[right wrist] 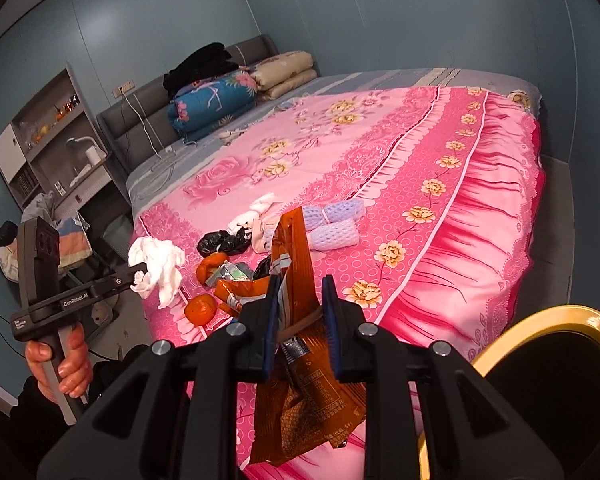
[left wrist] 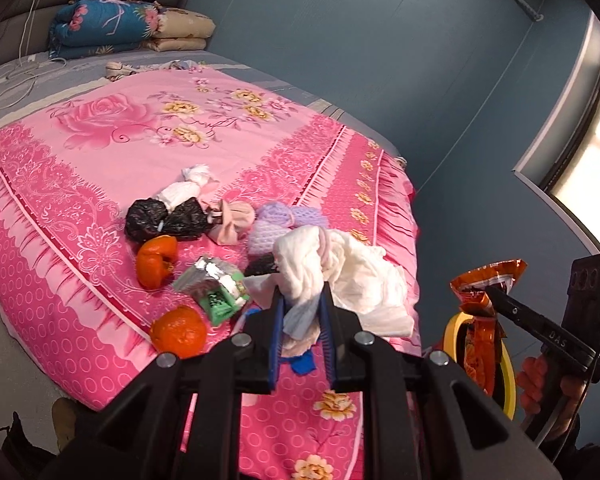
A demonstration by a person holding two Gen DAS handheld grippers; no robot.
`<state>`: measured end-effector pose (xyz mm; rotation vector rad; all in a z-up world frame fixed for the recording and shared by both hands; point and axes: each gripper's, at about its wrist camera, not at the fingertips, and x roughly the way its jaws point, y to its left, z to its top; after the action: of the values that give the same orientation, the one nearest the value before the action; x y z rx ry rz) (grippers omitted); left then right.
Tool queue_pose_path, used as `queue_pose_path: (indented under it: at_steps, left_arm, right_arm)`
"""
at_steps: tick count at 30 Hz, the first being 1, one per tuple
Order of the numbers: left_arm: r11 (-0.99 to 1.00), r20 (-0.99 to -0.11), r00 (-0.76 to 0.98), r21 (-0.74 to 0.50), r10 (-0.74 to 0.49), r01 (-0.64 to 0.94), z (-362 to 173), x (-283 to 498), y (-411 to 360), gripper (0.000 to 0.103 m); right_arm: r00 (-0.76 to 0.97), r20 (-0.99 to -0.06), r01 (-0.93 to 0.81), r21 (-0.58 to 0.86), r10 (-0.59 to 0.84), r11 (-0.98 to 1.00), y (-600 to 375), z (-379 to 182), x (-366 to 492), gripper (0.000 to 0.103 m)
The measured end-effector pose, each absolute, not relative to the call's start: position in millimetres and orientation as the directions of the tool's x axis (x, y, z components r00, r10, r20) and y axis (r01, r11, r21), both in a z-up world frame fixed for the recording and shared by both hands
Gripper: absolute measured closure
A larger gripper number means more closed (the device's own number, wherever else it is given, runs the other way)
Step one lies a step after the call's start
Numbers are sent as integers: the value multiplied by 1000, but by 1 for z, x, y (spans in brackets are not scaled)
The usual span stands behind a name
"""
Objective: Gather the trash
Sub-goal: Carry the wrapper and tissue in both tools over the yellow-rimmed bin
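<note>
Left wrist: two pieces gripped, most litter left.
Left gripper pinches tissue; right gripper clamps wrapper; peels, bags lie beyond the jaws.

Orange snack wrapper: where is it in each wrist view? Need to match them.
Left wrist: orange snack wrapper at the right edge, hanging from the right hand-held gripper, in front of the yellow-rimmed bin.
Right wrist: orange snack wrapper centre-bottom, clamped between the blue pads, hanging below them.
Shared landmark: whole orange at the near edge of the pink bedspread.
</note>
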<state>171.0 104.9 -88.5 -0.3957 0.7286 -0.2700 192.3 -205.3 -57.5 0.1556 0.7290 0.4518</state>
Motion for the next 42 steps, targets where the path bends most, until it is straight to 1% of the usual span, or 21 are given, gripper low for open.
queue_pose_path:
  at_steps: [19,26,32,37,42]
  left_arm:
    - [893,-561,705,-373,-433,251,-48,153,26,88]
    - [888,-566,687,-339,-456,310,-39,152,-6,88]
    - [872,-571,659,-327,-489,364,-37,152,-37,88]
    - [853,-579,628,-313,-520,417,-40,154,-68,87]
    - [835,-599,589,-304,-542,459,-49,158,-97,87]
  right_arm:
    - [784,-469,-275,326,407,904,-279,-7,144,83]
    - [860,-412,-190,288,300,939,-302,12,126,83]
    - [892,-388,-125,282,232,951,-326,20,117,83]
    - [908,-377,-71,289,181,955,-344,25,110,83]
    - [911,-385,-26,304,147,952,-359,24,107,83]
